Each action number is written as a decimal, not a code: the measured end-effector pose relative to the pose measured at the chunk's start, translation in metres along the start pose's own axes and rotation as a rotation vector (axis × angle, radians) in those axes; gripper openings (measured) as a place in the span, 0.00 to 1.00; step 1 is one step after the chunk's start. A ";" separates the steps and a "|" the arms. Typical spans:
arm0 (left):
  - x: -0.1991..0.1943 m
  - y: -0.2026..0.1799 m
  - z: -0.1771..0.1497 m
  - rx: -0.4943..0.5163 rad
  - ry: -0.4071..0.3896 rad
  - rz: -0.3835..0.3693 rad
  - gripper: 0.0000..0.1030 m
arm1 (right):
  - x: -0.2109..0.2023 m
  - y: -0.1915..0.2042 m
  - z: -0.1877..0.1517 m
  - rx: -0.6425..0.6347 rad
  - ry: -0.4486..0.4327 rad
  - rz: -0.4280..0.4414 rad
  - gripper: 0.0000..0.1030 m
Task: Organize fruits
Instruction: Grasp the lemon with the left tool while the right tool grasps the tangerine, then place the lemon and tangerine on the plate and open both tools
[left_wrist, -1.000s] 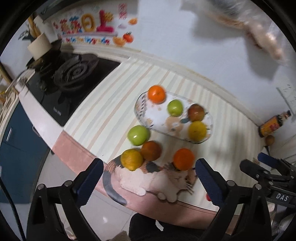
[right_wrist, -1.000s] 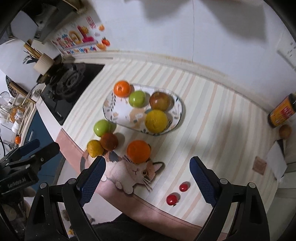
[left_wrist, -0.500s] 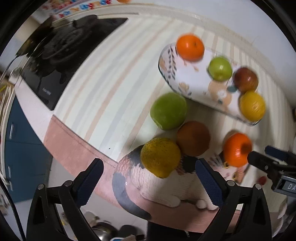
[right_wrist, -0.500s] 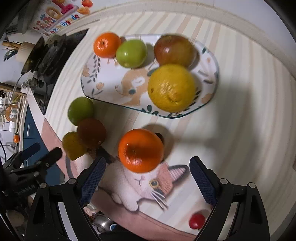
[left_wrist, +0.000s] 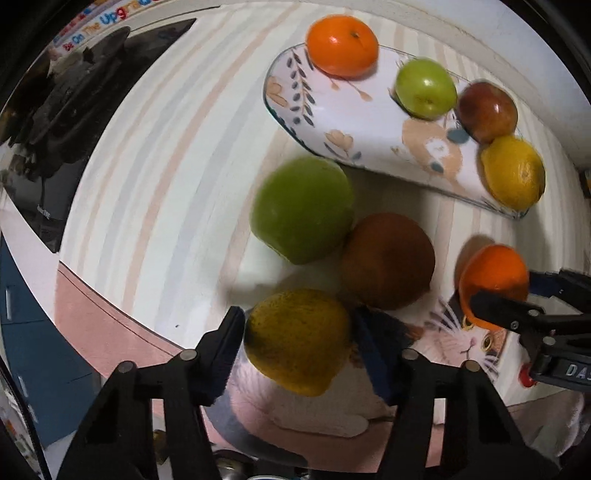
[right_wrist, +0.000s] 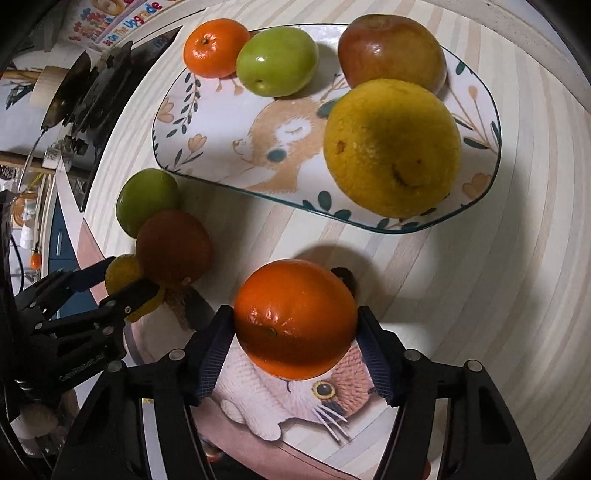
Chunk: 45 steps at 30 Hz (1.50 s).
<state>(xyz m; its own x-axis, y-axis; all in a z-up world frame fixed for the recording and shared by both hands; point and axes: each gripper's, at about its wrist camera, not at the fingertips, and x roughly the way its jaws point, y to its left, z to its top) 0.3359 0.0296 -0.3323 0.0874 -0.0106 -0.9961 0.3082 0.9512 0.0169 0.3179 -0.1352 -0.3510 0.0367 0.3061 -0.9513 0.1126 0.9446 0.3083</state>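
Plate (right_wrist: 476, 206) holds four fruits; jaws just closed on a yellow citrus (left_wrist: 297, 341) and an orange (right_wrist: 295, 319).

4 fruits on plate (right_wrist: 173, 122); 4 fruits before it on mat (right_wrist: 461, 295).

Both grippers are down at the mat's cat end now, no longer high above it. The left gripper (left_wrist: 295, 343) has just been closing, its pads now against the yellow fruit (left_wrist: 297, 341). The right gripper (right_wrist: 295, 347) has likewise closed onto the orange (right_wrist: 295, 319).
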 end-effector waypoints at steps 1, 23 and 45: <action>0.000 -0.002 -0.002 0.009 -0.002 0.010 0.56 | 0.000 0.001 -0.001 -0.006 0.006 -0.010 0.66; -0.005 -0.042 -0.051 -0.097 0.029 -0.106 0.55 | 0.001 -0.016 -0.047 -0.013 0.089 -0.014 0.66; -0.066 0.029 0.144 -0.106 -0.038 -0.147 0.55 | -0.066 0.035 0.107 -0.058 -0.083 -0.026 0.65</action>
<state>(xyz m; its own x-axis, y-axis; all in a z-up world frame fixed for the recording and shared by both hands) 0.4754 0.0136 -0.2535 0.0854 -0.1617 -0.9831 0.2193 0.9656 -0.1398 0.4253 -0.1347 -0.2769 0.1166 0.2725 -0.9551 0.0573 0.9582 0.2804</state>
